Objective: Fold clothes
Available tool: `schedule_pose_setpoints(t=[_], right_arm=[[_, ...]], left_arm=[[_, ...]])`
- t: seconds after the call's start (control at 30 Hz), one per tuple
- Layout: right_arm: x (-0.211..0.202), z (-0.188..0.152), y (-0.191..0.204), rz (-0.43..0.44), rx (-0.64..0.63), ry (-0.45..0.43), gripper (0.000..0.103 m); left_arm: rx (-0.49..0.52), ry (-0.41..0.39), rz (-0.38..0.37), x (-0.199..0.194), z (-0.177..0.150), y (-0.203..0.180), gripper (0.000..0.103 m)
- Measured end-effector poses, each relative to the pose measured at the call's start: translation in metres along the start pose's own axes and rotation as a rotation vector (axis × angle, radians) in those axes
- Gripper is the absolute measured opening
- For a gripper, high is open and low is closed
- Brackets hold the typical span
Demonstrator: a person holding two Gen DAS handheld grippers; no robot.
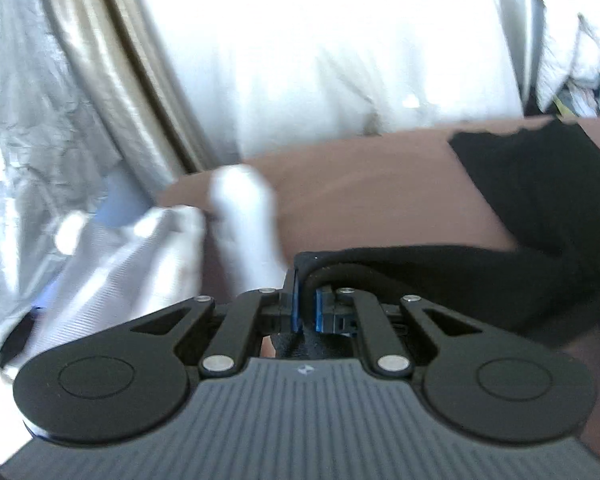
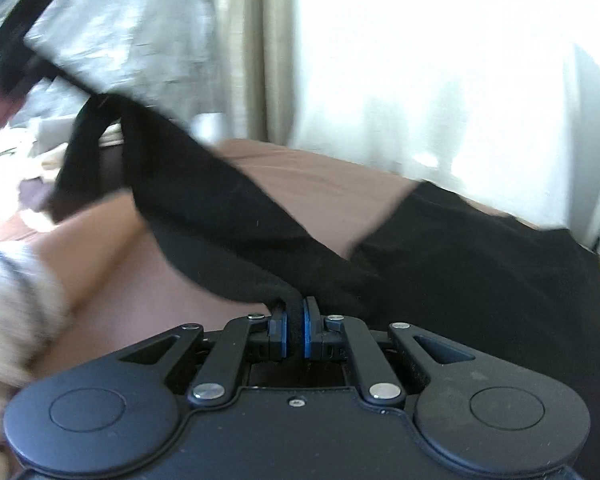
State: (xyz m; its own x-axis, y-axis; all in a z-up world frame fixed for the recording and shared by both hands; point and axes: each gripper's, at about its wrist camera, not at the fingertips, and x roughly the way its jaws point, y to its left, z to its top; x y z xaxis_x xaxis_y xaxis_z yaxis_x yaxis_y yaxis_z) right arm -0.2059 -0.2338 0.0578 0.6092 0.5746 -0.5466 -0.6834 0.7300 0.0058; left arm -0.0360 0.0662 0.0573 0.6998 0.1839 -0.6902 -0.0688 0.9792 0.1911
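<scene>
- Left gripper [image 1: 308,304]: we recorded its 2 blue-padded fingers [image 1: 295,300] drawn narrow, pinching a rolled edge of the black garment [image 1: 520,208] at 12 o'clock from the gripper body.
- Black garment, left wrist view: we saw it run from the pinch toward 3 o'clock, then rise to 1 o'clock, where it lay spread on the brown bed cover [image 1: 360,192].
- Right gripper [image 2: 296,334]: we noted its 2 fingers [image 2: 310,332] nearly together, clamping a fold of the same black garment [image 2: 480,264].
- Black garment, right wrist view: 1 part lay on the brown bed cover [image 2: 320,184] toward 2 o'clock; another band stretched up to 10 o'clock, lifted off the cover.
- White cloth [image 1: 240,220]: we logged it, blurred, at 11 o'clock from the left gripper, beside the cover's edge.
- White curtain [image 2: 440,80]: bright, at 12 to 2 o'clock behind the bed.
- Beige drape [image 2: 260,60]: a strip at 12 o'clock, left of the white curtain.
- Pale knitted item [image 2: 16,300]: at 9 o'clock, too blurred for us to identify.
</scene>
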Motion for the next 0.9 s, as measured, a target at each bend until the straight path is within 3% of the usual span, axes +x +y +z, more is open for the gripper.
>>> schedule_pose_setpoints(t=[0.1, 0.17, 0.23, 0.3, 0.37, 0.47, 0.53, 0.6, 0.67, 0.73, 0.8, 0.9], right_arm=[[0.006, -0.006, 0.015, 0.119, -0.032, 0.051, 0.007], [0.012, -0.011, 0.023, 0.207, -0.044, 0.098, 0.008], [0.018, -0.018, 0.031, 0.311, -0.018, 0.153, 0.014], [0.024, -0.023, 0.047, 0.388, -0.064, 0.248, 0.013], [0.022, -0.027, 0.062, 0.382, -0.144, 0.27, 0.013], [0.018, -0.027, 0.07, 0.349, -0.2, 0.268, 0.013], [0.018, -0.025, 0.067, 0.316, -0.194, 0.248, 0.013], [0.017, -0.023, 0.065, 0.282, -0.19, 0.22, 0.015], [0.017, -0.018, 0.064, 0.259, -0.18, 0.182, 0.023], [0.019, -0.005, 0.065, 0.255, -0.185, 0.13, 0.037], [0.026, 0.017, 0.061, 0.245, -0.152, 0.066, 0.045], [0.05, 0.051, 0.04, 0.269, -0.026, 0.038, 0.063]], left_arm=[[-0.086, 0.093, -0.05, 0.009, -0.012, 0.03, 0.009], [-0.102, 0.169, -0.013, 0.028, -0.029, 0.039, 0.013], [-0.113, 0.246, 0.032, 0.048, -0.046, 0.047, 0.027], [-0.095, 0.273, 0.087, 0.057, -0.06, 0.051, 0.034], [-0.036, 0.267, 0.135, 0.057, -0.065, 0.049, 0.038], [0.033, 0.218, 0.146, 0.04, -0.061, 0.042, 0.042], [0.075, 0.178, 0.14, 0.023, -0.055, 0.037, 0.044], [0.089, 0.164, 0.087, 0.014, -0.047, 0.043, 0.044], [0.063, 0.185, 0.019, 0.016, -0.036, 0.056, 0.044], [0.077, 0.165, -0.04, 0.021, -0.026, 0.059, 0.043], [0.128, 0.154, -0.071, 0.03, -0.018, 0.052, 0.041], [0.184, 0.145, -0.099, 0.056, -0.004, 0.03, 0.041]])
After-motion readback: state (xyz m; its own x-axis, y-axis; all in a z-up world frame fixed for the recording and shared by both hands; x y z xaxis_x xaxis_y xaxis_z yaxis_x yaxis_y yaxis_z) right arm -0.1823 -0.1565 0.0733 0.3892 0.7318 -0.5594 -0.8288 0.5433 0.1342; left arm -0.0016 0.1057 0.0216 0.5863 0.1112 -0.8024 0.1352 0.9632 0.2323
